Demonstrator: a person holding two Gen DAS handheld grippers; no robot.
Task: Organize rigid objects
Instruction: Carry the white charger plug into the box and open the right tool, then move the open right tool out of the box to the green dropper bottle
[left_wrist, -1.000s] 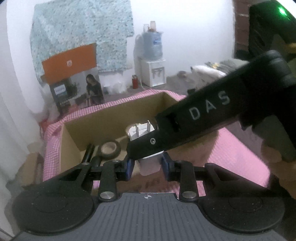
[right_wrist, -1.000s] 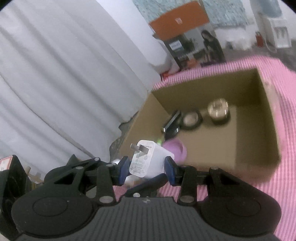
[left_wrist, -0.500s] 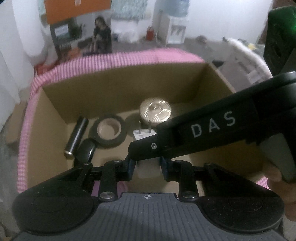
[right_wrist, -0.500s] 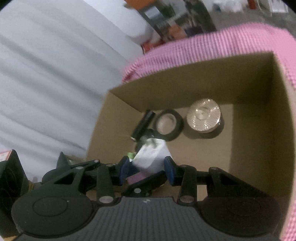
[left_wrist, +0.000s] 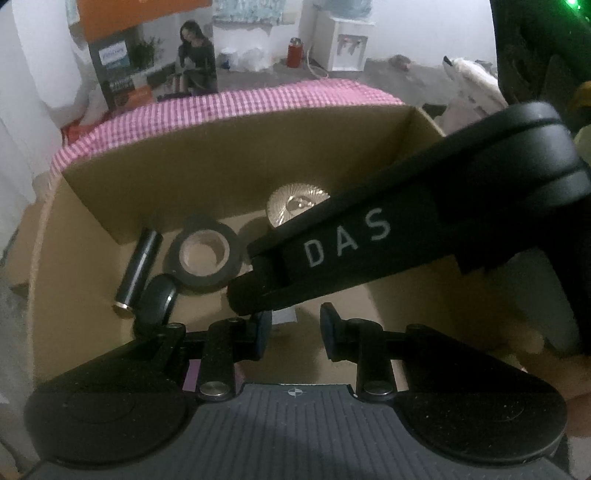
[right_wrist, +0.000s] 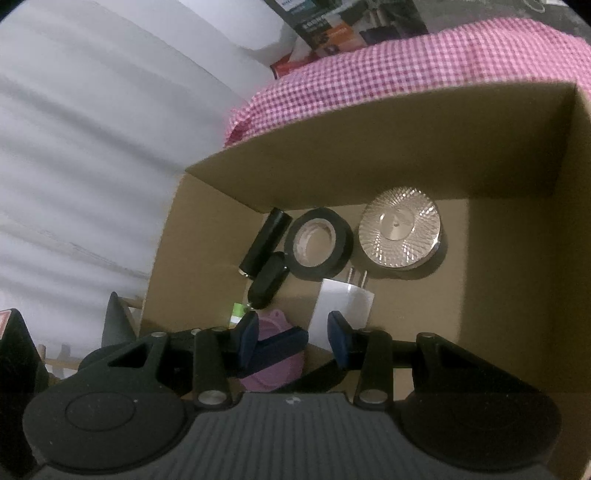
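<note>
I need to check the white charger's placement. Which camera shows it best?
The right wrist view: the white charger shows with both prongs, in the cardboard box beside the tape roll. In the left wrist view only a white sliver shows beneath the right hand-held gripper.

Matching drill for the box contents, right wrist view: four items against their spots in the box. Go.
Items:
1. tape roll
2. white charger
3. ribbed metallic disc
4. black cylinder

Places:
a. left end of the back row
b. in front of the row, prongs pointing toward it
c. right end of the back row
d. middle of the back row

Pairs: 1-d, 2-b, 3-c, 4-a
</note>
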